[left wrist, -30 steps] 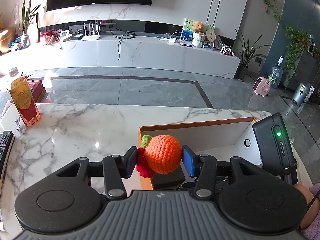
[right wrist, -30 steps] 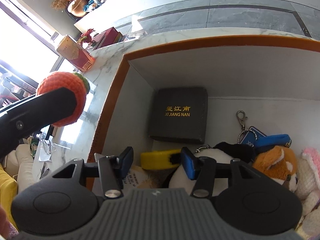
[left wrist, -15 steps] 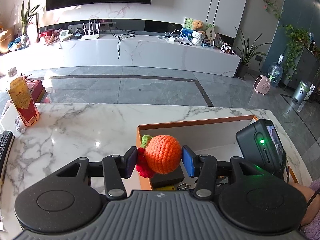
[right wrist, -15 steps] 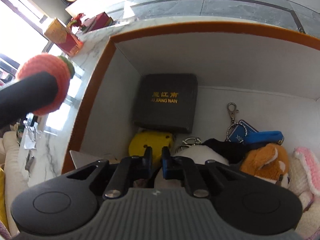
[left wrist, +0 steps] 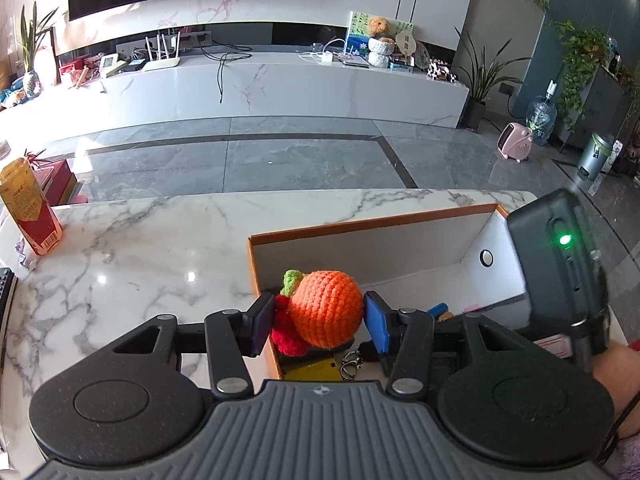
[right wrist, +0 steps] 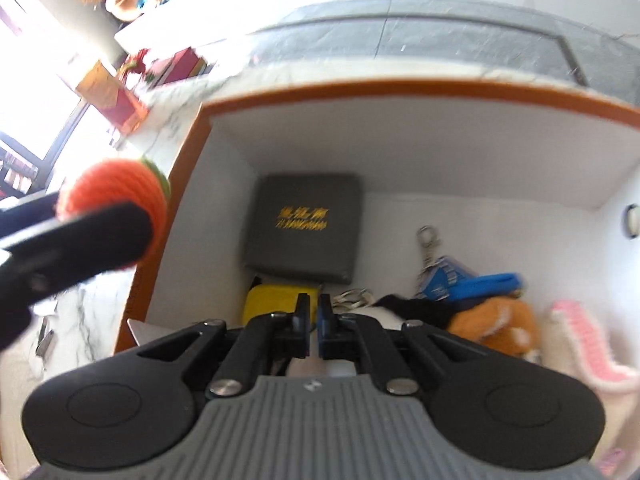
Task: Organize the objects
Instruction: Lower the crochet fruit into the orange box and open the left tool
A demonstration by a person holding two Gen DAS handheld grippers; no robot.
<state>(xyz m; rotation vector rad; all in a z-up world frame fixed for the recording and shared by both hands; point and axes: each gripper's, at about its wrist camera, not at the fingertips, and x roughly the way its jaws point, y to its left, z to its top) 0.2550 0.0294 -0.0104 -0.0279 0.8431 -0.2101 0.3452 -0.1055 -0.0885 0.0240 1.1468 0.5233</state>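
Note:
My left gripper (left wrist: 316, 322) is shut on an orange crocheted fruit (left wrist: 326, 308) with a green leaf and a red knitted bit, held above the left wall of the orange-rimmed white box (left wrist: 360, 228). The fruit also shows in the right wrist view (right wrist: 116, 204). My right gripper (right wrist: 314, 316) is shut with nothing visible between its fingers, above the box's contents: a dark case with gold lettering (right wrist: 304, 228), a yellow item (right wrist: 276, 300), a keychain (right wrist: 428, 244), a blue strap (right wrist: 488, 282), a brown plush (right wrist: 500, 328) and a pink knit (right wrist: 584, 340).
The box (right wrist: 400, 92) sits on a marble table (left wrist: 140, 248). A red and yellow carton (left wrist: 28, 208) stands at the table's far left. A remote edge (left wrist: 6, 288) lies at the left. The right gripper's body (left wrist: 560, 272) hangs over the box's right side.
My right gripper closed its fingers and shifted over the box; the view is now blurred by motion. My left gripper has kept hold of the orange fruit and moved slightly right over the box wall.

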